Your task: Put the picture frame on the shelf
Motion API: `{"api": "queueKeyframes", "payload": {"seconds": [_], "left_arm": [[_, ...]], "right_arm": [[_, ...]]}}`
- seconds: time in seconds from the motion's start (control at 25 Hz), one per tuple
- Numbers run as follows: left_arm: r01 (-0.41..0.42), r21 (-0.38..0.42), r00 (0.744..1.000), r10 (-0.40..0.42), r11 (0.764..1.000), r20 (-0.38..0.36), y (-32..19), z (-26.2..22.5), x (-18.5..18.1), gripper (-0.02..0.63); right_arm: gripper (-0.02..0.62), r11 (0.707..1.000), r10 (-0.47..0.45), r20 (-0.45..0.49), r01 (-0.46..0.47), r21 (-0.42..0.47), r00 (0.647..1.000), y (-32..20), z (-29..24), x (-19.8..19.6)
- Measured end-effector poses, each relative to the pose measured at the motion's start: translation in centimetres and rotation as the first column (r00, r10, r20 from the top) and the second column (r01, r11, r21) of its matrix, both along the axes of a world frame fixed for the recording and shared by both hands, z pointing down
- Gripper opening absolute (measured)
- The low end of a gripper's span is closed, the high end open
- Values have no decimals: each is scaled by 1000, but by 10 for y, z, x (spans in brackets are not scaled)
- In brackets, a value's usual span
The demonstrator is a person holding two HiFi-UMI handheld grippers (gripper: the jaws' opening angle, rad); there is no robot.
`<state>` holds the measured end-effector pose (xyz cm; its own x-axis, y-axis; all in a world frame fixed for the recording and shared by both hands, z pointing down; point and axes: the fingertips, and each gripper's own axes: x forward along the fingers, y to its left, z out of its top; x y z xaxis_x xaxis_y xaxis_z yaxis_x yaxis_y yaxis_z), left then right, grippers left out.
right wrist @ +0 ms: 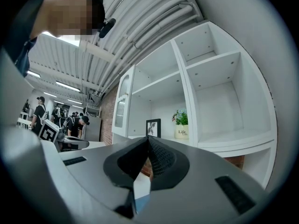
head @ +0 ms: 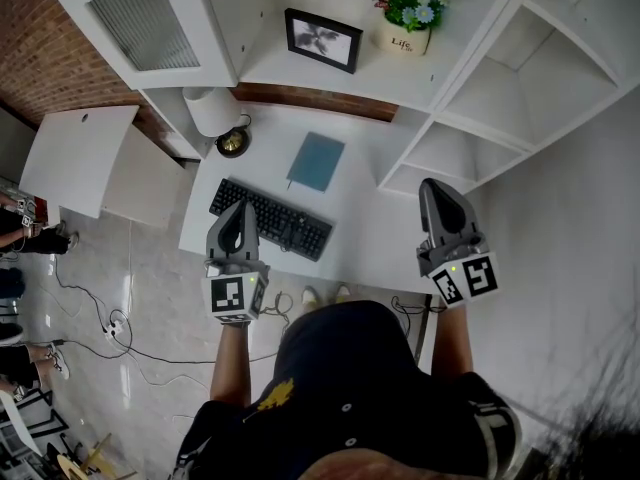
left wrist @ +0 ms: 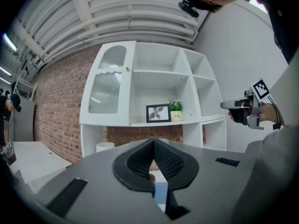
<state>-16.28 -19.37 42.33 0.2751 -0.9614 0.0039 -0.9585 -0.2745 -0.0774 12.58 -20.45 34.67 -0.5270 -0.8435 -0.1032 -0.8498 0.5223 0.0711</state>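
Head view: the picture frame (head: 322, 40) stands upright on the white shelf (head: 335, 80), its dark border round a grey print; just beside it, to the right, sits a white flower pot (head: 408, 26) with green leaves and pale blooms. Below the shelf the white table (head: 365, 230) carries a black keyboard (head: 270, 218), a blue notebook (head: 316, 161) and a white lamp (head: 212, 110). The left gripper (head: 239, 210) and the right gripper (head: 437, 190) are held out over the table's near edge, well apart from each other and well short of the frame; each shows its marker cube toward the person.

Left gripper view: the black meshed fingers (left wrist: 135, 163) meet at their tips, closed, with nothing between them; beyond them the frame leans back slightly on the shelf's middle board, the flower pot near its right side; a cabinet door (left wrist: 105, 91) with ribbed glass hangs to the left, with a brick wall (left wrist: 58, 108) beside it; the right gripper shows at the right edge, pointing toward the shelf.

Right gripper view: its fingers (right wrist: 161, 158) are also pressed together and empty; the frame and the pot stand side by side in the shelf bay just above the fingertips; the left gripper shows at the far left, and people (right wrist: 77, 123) stand in the background.
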Motion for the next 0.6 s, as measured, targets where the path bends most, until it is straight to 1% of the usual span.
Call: {"api": "queueKeyframes", "payload": {"seconds": [0.6], "left_arm": [[-13,-3,1000,13,1000,2,-3,-1,7,17]], "right_arm": [[6,1000,-10,9,10,2,1000,3,-5,0]]}}
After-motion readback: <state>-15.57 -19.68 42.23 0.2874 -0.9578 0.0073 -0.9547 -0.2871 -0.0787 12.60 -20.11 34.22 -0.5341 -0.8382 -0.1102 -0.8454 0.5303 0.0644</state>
